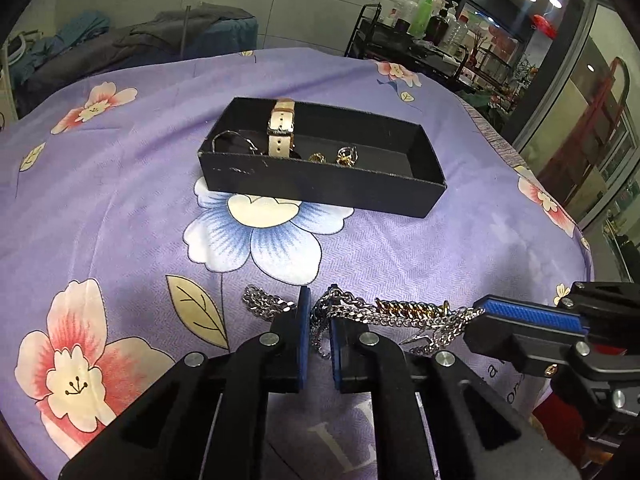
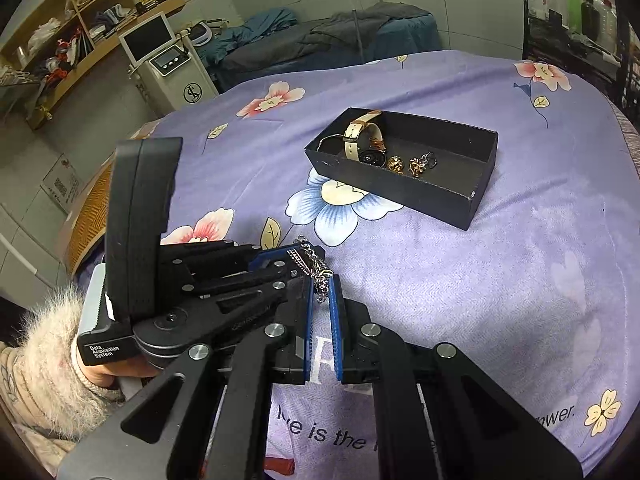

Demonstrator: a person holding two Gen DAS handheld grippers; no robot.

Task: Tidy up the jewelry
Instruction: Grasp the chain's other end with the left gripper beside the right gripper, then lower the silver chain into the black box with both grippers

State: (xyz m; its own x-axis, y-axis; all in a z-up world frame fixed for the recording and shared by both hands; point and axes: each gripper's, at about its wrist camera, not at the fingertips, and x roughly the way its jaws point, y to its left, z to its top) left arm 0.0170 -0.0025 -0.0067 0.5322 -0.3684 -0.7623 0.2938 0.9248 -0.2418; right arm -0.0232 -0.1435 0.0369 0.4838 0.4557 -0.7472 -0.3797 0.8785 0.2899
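A black open box (image 1: 320, 184) sits on the purple flowered cloth; it also shows in the right wrist view (image 2: 440, 196). Inside lie a watch with a cream strap (image 1: 280, 128) (image 2: 362, 136), a thin silver bangle (image 1: 228, 138) and gold rings (image 1: 346, 156) (image 2: 416, 166). A tangle of silver and gold chains (image 1: 404, 314) lies near the cloth's front edge. My left gripper (image 1: 318, 300) is shut on the chains. My right gripper (image 2: 324, 286) is shut on the same chains (image 2: 314, 264) from the right; its blue-padded finger (image 1: 528, 314) shows in the left wrist view.
The purple cloth (image 1: 120, 208) covers a round table. A cart with bottles (image 1: 424, 20) stands behind at the right. A machine with a screen (image 2: 168, 60) and wooden shelves (image 2: 80, 20) stand at the back left. A bed with blankets (image 2: 320, 36) is behind.
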